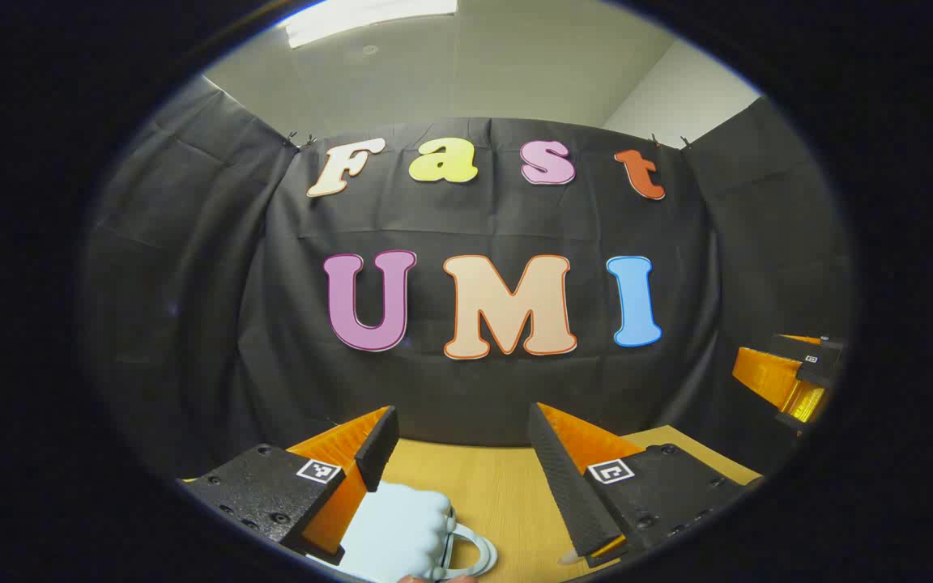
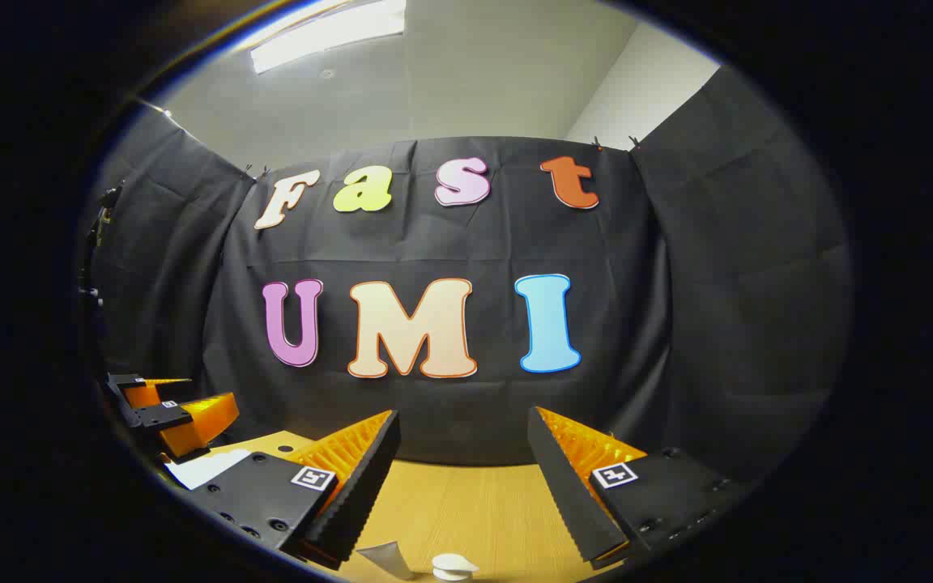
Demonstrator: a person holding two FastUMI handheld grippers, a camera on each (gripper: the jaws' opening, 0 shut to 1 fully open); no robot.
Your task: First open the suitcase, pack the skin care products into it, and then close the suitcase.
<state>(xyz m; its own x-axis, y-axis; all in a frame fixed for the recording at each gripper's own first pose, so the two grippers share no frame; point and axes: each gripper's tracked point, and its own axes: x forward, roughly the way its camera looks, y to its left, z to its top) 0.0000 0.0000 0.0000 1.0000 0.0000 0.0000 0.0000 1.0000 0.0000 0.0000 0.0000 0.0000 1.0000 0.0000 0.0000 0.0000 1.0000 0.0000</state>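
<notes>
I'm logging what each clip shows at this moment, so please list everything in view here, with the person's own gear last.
suitcase: one, pale blue, with a looped handle, on the table at the bottom of the left gripper view, beside the left finger.
table: one, light wood, under both grippers.
small white item: one, white, on the table at the bottom of the right gripper view; too cut off to identify.
grey tapered item: one, grey, just left of the white one; unclear what it is.
white sheet: one, white, far left on the table.
ceiling light: one, white, overhead.
left gripper: open, above the table.
right gripper: open, above the table.
</notes>
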